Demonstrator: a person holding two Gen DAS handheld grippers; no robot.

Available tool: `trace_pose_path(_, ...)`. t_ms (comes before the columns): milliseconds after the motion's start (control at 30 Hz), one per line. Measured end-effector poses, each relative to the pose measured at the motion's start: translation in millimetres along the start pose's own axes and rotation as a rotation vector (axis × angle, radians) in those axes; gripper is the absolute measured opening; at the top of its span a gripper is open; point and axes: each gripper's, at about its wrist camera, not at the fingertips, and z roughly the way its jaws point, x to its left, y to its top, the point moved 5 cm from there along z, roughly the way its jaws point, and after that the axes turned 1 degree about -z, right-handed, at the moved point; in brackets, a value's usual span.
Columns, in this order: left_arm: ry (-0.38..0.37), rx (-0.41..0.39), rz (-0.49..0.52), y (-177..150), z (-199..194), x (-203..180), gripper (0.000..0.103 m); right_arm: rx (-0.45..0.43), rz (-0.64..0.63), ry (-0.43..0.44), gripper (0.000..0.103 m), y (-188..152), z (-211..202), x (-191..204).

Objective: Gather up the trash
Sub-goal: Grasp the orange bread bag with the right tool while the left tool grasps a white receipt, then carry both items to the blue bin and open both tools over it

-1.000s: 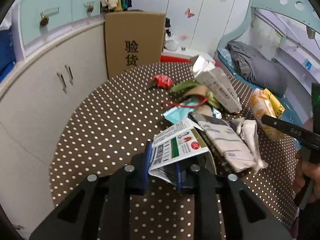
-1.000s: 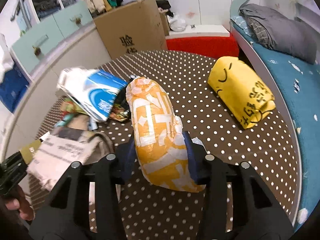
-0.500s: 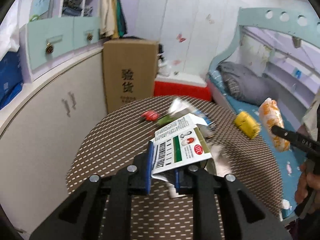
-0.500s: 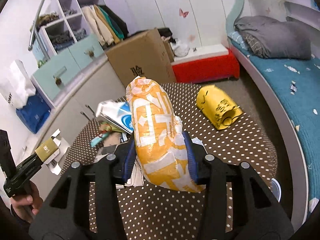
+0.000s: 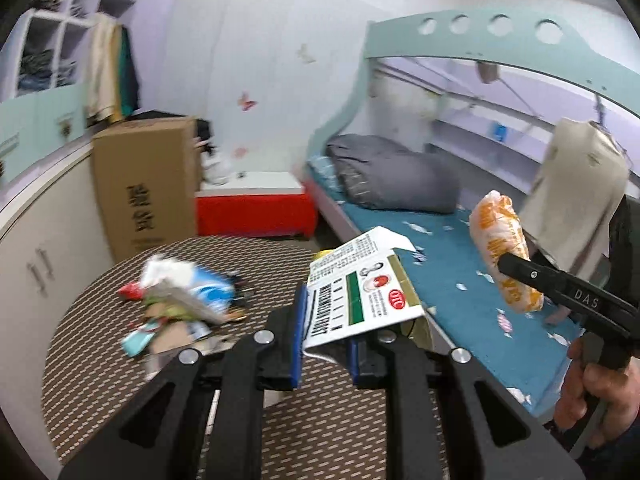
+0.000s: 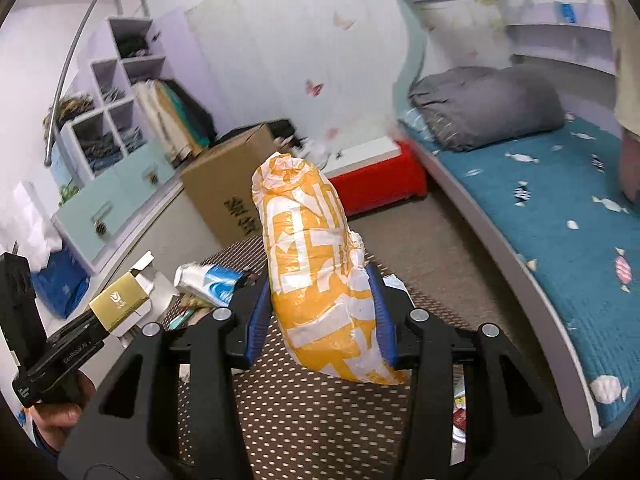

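**Trash items in hand, round dotted table**

- Left gripper (image 5: 326, 336): jaws pinch a flattened medicine carton (image 5: 360, 294), white with green band, held above the table (image 5: 100, 320).
- Right gripper (image 6: 318, 320): pads clamp an orange-and-white plastic bag (image 6: 316, 268), bundled and upright, clear of the tabletop.
- Remaining litter pile (image 5: 180, 300): wrappers and a blue-white packet, on the table's left part.

Orange-and-white bag (image 6: 320, 276), blotchy print; flattened carton (image 5: 360, 300) white w/ green bar, red oval, gold side; table (image 5: 120, 360) brown w/ white polka dots; beyond table: tan cardboard box (image 5: 144, 184), black characters; red bench (image 5: 256, 216), white top; teal bedspread (image 6: 560, 232) w/ candy print; grey duvet (image 6: 488, 104).
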Motion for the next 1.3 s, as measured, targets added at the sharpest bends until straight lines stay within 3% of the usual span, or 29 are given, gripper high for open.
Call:
trace_pose_path(233,-0.141,0.052,0.078,-6.1,34.9,-86.5,0.016,-0.028,0.124,-0.127,0.044,-6.3,-31.6,-83.4)
trace_pose_path(433,-0.234,0.177,0.136,-37.7,84.9,-153.4,0.016,0.061,0.290,-0.245,0.044,-48.1,-20.3,-169.9)
trace_pose_path(567,-0.271,0.272,0.173,-65.6,123.9,-194.2,0.016,0.109,0.354,-0.287,0.044,-73.8,-9.4,-205.9)
trace_pose_path(900,-0.249,0.449,0.257,-124.7,203.5,-242.4,0.016,0.239,0.486,-0.346,0.045,-129.7,29.1,-277.9)
trace_pose_path(1133,-0.229,0.541,0.302,-151.8,247.9,-259.2,0.017,0.296,0.552,-0.330,0.046,-155.7,54.3,-301.6)
trace_pose_path(1200,-0.222,0.563,0.310,-157.3,257.3,-261.5,0.017,0.304,0.567,-0.329,0.050,-160.4,61.6,-306.3)
trace_pose_path(1267,-0.210,0.586,0.317,-163.5,266.7,-261.6,0.026,0.307,0.589,-0.312,0.055,-165.3,67.6,-310.5)
trace_pose_path(1300,-0.197,0.596,0.322,-166.2,271.2,-260.9,0.049,0.314,0.612,-0.311,0.065,-169.7,71.3,-314.6)
